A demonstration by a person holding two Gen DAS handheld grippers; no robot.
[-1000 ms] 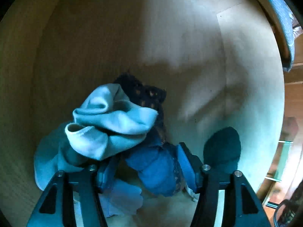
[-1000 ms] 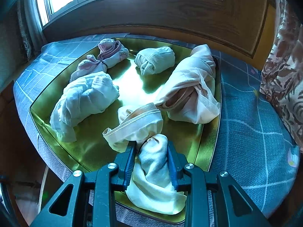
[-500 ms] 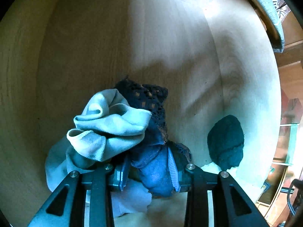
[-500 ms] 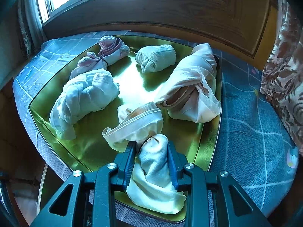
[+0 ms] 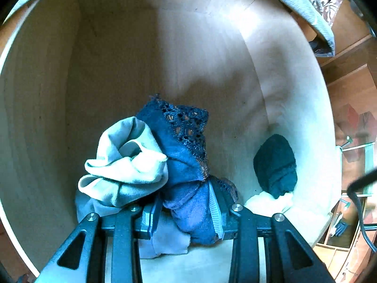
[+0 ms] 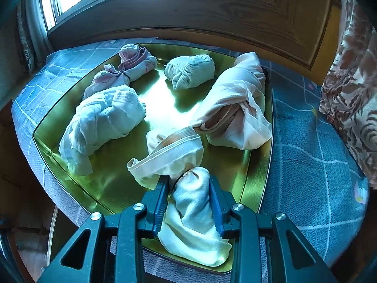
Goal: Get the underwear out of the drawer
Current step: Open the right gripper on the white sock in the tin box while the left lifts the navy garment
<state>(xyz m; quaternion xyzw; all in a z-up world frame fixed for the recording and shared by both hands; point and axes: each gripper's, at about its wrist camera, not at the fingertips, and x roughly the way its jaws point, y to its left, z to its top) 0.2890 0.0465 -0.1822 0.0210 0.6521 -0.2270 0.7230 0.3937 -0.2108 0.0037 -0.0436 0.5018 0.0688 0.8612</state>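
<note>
in the drawer (image 5: pixel 212 47) we see our left gripper (image 5: pixel 186 214) clenched on dark blue lace underwear (image 5: pixel 183 155), a pale pair (image 5: pixel 124 165) bunched just left of it. our right gripper (image 6: pixel 188 202) is easing its jaws apart around cream underwear (image 6: pixel 193 219) on the green tray (image 6: pixel 113 184).

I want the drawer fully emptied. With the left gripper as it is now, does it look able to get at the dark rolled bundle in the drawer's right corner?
Probably not yet: the left gripper is shut on the blue lace underwear. The dark bundle itself lies uncovered beside it.
</note>
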